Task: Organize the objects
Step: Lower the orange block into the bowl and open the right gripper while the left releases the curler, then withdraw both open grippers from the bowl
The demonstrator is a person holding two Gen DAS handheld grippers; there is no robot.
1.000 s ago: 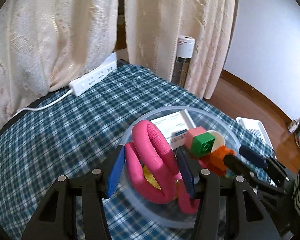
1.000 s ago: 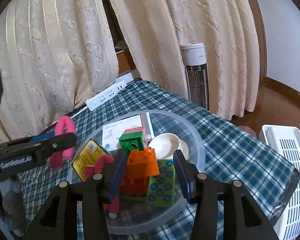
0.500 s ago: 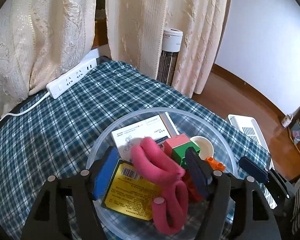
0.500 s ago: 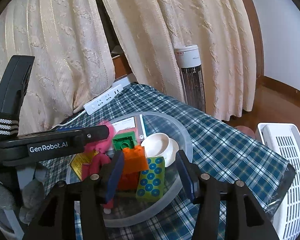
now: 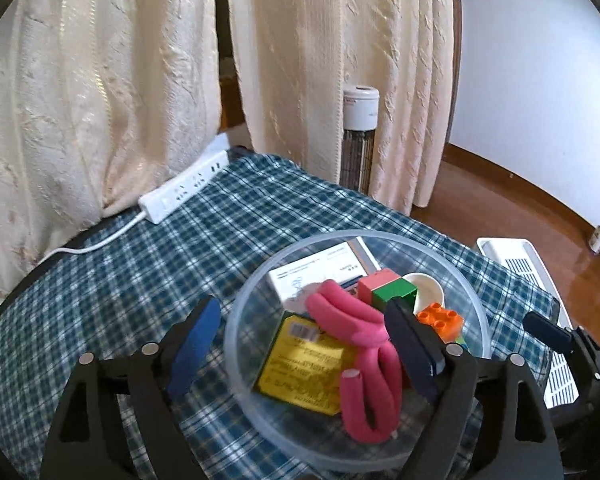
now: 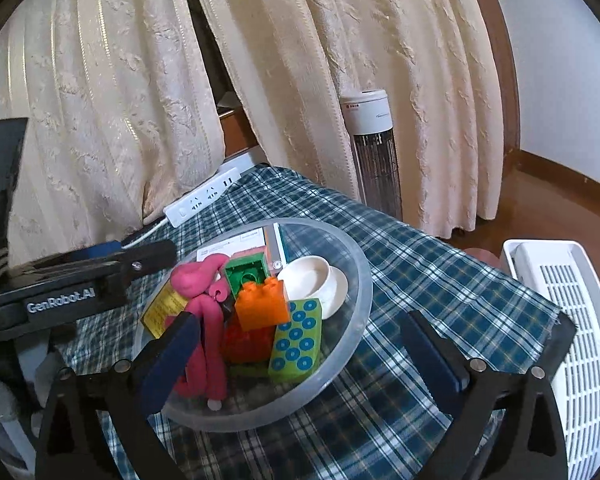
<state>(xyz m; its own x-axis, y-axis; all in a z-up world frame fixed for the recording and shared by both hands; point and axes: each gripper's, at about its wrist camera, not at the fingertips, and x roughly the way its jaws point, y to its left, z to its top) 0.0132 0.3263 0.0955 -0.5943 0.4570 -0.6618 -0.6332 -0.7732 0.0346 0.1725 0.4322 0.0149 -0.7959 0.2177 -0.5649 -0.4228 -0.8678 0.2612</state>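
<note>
Cream curtains back our checked table. Every toy sits in the clear bowl at frame centre; both grippers' jaws spread, empty. Sorting looks finished.

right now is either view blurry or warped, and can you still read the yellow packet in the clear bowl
Left wrist view: mild motion blur; the flat yellow packet in the clear plastic bowl shows smeared, unreadable print. Right wrist view: sharper, the packet mostly hidden. Both views: fisheye bending, dark corners, soft daylight through cream curtains.

The right gripper hangs with fingers spread wide over the toy-filled clear bowl.
</note>
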